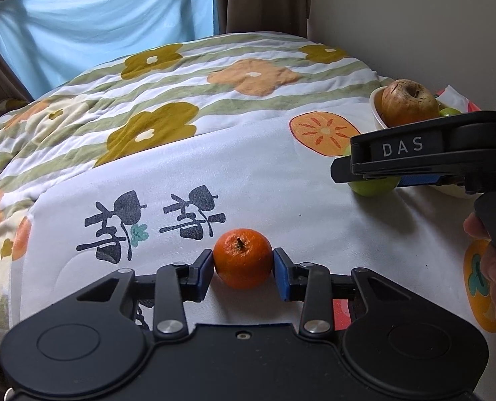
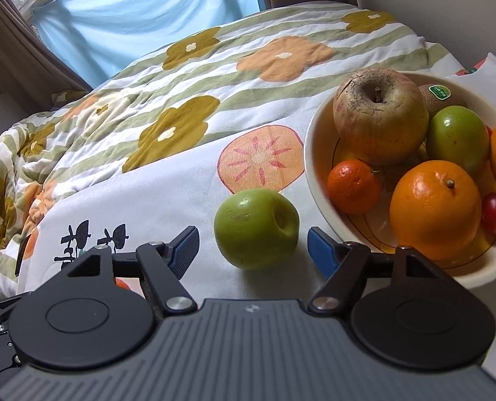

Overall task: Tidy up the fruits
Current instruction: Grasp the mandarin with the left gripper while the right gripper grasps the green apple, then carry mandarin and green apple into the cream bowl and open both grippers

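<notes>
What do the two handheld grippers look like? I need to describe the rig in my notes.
Both are black with blue ribbed finger pads, silver pivot screws and round side discs. The right gripper has a grey ribbed body and white "DAS" lettering; the left gripper has a plain black body.

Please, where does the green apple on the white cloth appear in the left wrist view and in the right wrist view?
Left wrist view: green apple at the right edge, mostly hidden behind the right gripper.
Right wrist view: green apple at lower centre, between the open blue fingers, left of the bowl.
Shared landmark: the orange slice print just behind the apple.
</notes>
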A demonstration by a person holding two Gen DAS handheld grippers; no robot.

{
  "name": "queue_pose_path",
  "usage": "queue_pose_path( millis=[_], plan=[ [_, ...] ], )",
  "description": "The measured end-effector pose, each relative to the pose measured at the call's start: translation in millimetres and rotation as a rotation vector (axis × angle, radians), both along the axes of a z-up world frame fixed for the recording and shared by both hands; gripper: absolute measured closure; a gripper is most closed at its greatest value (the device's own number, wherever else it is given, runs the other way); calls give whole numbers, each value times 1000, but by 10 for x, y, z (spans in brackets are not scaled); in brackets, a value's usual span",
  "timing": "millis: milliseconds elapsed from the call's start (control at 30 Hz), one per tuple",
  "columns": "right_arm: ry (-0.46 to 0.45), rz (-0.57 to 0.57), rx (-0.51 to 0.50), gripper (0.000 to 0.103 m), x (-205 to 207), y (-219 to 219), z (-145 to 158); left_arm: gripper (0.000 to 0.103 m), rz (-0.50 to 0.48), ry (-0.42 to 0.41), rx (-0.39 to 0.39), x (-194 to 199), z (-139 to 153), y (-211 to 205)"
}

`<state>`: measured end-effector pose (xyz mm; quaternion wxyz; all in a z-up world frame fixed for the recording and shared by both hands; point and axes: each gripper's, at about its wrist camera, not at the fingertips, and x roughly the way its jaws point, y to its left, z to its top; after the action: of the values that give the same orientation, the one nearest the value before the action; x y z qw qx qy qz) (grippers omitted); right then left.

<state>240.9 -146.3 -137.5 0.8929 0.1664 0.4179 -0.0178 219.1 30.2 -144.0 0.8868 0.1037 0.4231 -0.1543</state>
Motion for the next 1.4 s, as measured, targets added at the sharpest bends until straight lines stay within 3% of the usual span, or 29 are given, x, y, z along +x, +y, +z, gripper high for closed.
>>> queue_pose_path(
  millis=[33, 100, 767, 1400],
  plan=[
    [0, -1, 0, 21, 7, -3, 3, 61, 5, 0, 1, 0, 3, 14],
    [0, 0, 1, 33, 16, -14, 4, 61, 15, -2, 2, -6, 20, 45],
    [-66, 87, 7, 34, -293, -87, 505, 61, 63, -81, -34, -318, 577, -24],
    [-107, 170, -50, 34, -763, -1082, 1018, 61, 137, -137, -73, -802, 1098, -916]
  ],
)
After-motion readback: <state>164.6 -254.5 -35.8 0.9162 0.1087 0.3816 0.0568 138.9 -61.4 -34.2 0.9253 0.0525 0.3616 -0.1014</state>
